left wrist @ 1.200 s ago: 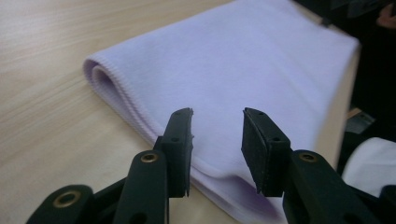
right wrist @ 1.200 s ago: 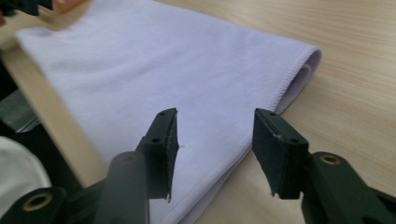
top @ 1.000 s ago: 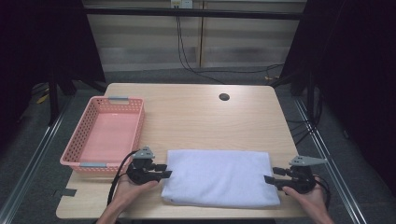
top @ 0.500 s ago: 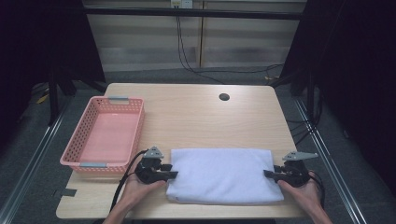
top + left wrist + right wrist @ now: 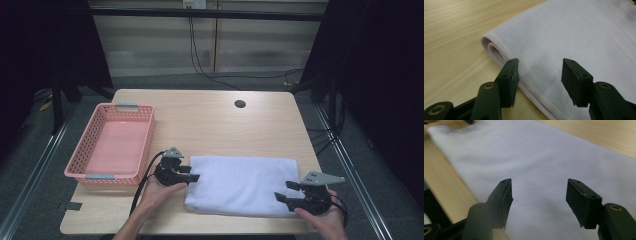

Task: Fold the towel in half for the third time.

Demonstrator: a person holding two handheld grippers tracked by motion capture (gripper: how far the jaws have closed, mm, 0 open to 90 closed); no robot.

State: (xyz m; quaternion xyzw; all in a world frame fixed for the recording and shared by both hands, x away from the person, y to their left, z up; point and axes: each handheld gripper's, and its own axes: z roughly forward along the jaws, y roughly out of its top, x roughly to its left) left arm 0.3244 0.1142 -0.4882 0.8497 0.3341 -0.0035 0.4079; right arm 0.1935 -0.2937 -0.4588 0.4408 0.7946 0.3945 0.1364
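Pink basket (image 5: 111, 145) is sitting bare, left of frame; I'm holding both grippers' jaws spread at the white towel (image 5: 240, 184).

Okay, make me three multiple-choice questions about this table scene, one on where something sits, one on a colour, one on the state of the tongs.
1. Where is the basket relative to the folded towel?
A. On top of it
B. To its left, apart from it
C. At the table's far right corner

2. What colour is the basket?
A. Pink
B. Green
C. Black

3. How do the left tongs and right tongs stand?
A. Both shut on the towel
B. Left shut, right open
C. Both open, jaws apart over the towel

Answers:
1 B: the high view shows the basket at the table's left side with bare wood between it and the towel.
2 A: its walls and floor are pink.
3 C: each gripper view shows a wide gap between the jaws, with the towel visible through it.
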